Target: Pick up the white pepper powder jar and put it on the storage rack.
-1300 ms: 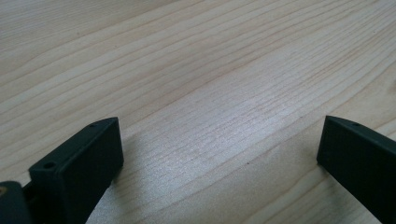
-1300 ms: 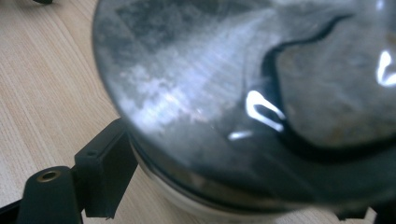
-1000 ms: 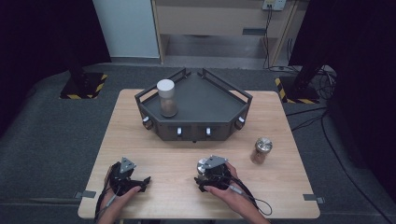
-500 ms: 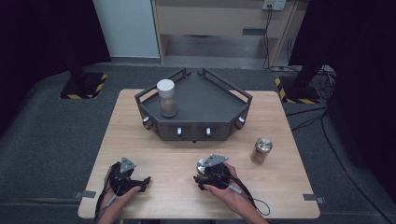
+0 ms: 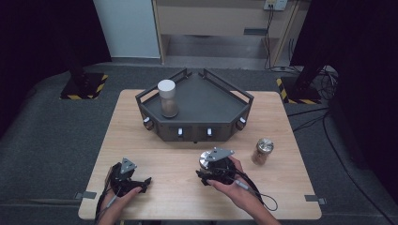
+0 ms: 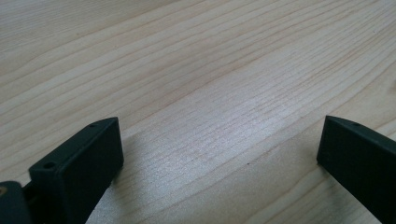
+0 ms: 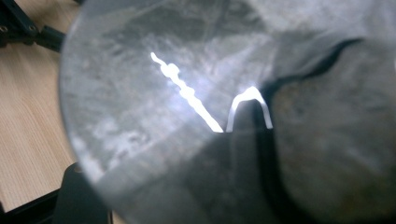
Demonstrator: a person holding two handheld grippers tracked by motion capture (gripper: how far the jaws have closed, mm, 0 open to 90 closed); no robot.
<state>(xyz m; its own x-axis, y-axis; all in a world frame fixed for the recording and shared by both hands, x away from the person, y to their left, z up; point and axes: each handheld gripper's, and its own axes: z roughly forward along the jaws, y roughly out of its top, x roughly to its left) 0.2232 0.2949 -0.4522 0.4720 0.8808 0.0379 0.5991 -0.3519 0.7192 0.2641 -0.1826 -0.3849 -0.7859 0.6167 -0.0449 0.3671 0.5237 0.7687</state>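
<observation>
While both hands rest near the table's (image 5: 141,140) front edge, the right hand-held gripper (image 5: 212,172) seems to have a silver-lidded jar (image 7: 187,116) between its jaws; the shiny lid looms huge and blurred in the right gripper view, and from above a silver disc peeks out just under the grey plate. I judge it held, though the jaw contact itself is hidden. The left hand-held gripper (image 6: 219,158) sits with jaws spread wide over bare wood, gripping nothing. Farther back stands a dark angular tray (image 5: 234,101) with a tall white-capped jar (image 5: 167,98) upright on its left side, and a second small silver-lidded jar (image 5: 262,151) stands on the table just right of the right hand.

Danger from here: that smooth round jar could slip or twist out if the grip is shallow, and a careless swing to the right could knock the neighbouring jar over
</observation>
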